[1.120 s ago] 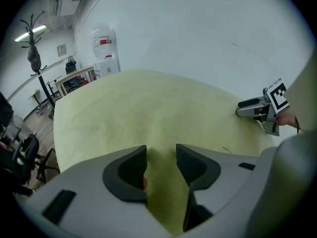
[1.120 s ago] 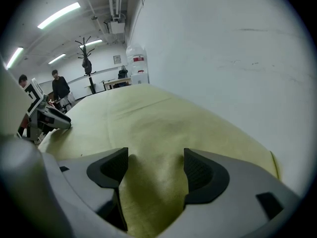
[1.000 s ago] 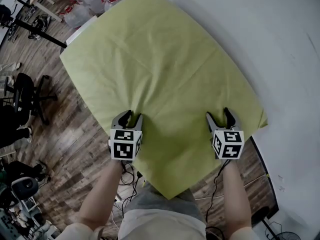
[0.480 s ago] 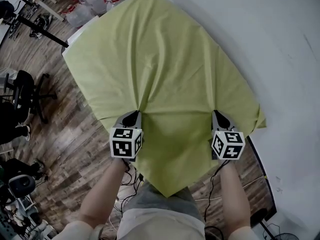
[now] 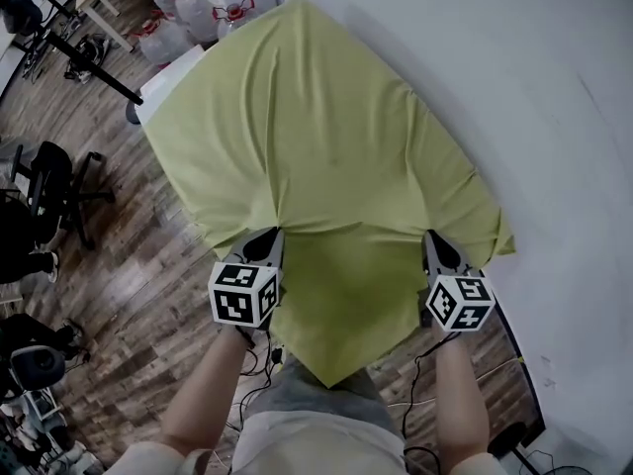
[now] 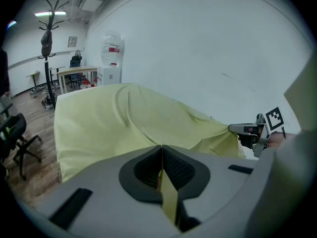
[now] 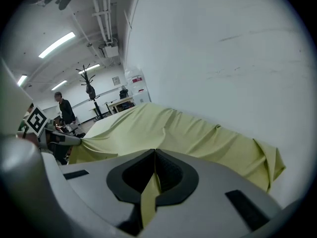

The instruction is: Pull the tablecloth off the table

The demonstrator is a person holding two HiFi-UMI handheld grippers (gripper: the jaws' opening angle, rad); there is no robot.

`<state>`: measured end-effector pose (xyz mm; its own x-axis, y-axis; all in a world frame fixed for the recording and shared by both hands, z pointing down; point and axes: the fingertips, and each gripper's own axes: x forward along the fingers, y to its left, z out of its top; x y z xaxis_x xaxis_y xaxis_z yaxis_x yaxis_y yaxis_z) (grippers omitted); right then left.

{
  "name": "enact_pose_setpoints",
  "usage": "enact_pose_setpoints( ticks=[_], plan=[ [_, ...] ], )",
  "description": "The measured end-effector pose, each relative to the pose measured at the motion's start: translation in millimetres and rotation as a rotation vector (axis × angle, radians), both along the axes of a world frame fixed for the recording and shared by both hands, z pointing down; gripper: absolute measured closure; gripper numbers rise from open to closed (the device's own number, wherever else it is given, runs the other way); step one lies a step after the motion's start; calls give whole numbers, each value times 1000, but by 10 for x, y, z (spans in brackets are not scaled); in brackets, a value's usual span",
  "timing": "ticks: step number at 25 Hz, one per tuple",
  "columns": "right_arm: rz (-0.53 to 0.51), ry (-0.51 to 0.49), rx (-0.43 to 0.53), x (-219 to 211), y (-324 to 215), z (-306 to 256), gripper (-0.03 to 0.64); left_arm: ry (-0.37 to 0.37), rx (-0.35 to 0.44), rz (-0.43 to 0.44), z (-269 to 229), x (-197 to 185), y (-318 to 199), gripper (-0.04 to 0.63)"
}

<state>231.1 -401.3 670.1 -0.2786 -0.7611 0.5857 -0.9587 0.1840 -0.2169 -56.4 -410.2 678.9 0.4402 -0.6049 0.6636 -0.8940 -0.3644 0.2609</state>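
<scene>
Pulled nearer, the tablecloth point(image 5: 326, 137) is clamped by left gripper point(image 5: 274, 233) and right gripper point(image 5: 431, 236) fingers; wall point(image 5: 554, 87) alongside.

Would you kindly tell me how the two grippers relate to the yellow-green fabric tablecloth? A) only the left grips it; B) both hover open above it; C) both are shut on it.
C: each gripper view shows a fold of the yellow-green fabric tablecloth pinched between closed jaws, for left gripper and right gripper alike.
</scene>
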Motion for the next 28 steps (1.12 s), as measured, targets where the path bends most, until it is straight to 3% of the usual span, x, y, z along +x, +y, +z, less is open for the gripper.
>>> enact_pose_setpoints(
  ticks=[8,13,22,28],
  plan=[
    [-44,82,89,-121,292,-454,588,59,56,19,-397,-34,236,575],
    [-41,37,126,-225,363,-771,588,87,85,11,-708,-125,284,575],
    [-67,59,272,-294,428,-1693,589,68,222,19,-1563,-224,366,575],
    [-68,37,417,-326,538,-2610,589,115,343,18,-2409,-283,424,575]
  ],
)
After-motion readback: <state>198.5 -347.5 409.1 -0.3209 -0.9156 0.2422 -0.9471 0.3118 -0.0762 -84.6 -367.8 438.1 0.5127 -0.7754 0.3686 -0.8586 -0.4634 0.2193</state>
